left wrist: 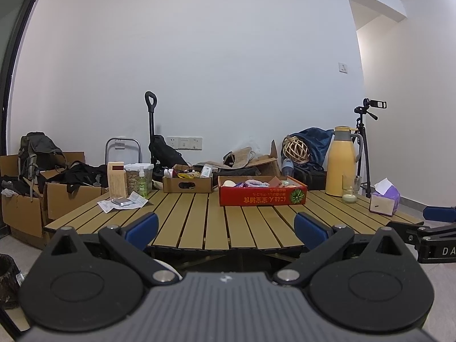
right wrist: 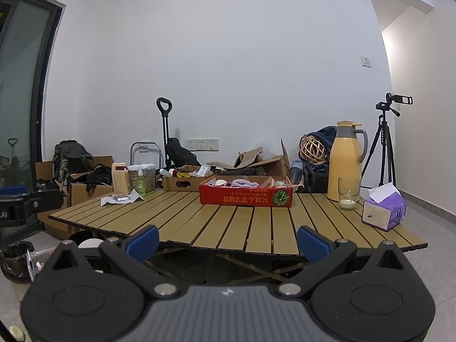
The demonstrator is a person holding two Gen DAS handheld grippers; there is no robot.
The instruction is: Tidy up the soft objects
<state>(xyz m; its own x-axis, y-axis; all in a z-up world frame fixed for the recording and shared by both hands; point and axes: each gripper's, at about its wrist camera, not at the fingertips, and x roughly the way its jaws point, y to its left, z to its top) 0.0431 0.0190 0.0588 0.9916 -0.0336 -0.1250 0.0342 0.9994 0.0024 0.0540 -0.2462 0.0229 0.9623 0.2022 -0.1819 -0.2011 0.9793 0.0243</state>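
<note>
Red box point(left wrist: 262, 196), yellow jug point(left wrist: 340, 162), purple tissue pack point(right wrist: 384, 209).

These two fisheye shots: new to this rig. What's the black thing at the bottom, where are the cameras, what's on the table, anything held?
No robot here: a person holds a two-finger claw in each hand, with a camera on each looking along the blue fingers. One view shows the left claw, the other the right claw. Both are open and hold nothing. On the slatted table stand a red box of soft items, a yellow thermos, a glass candle, a tissue pack and a cardboard tray.
</note>
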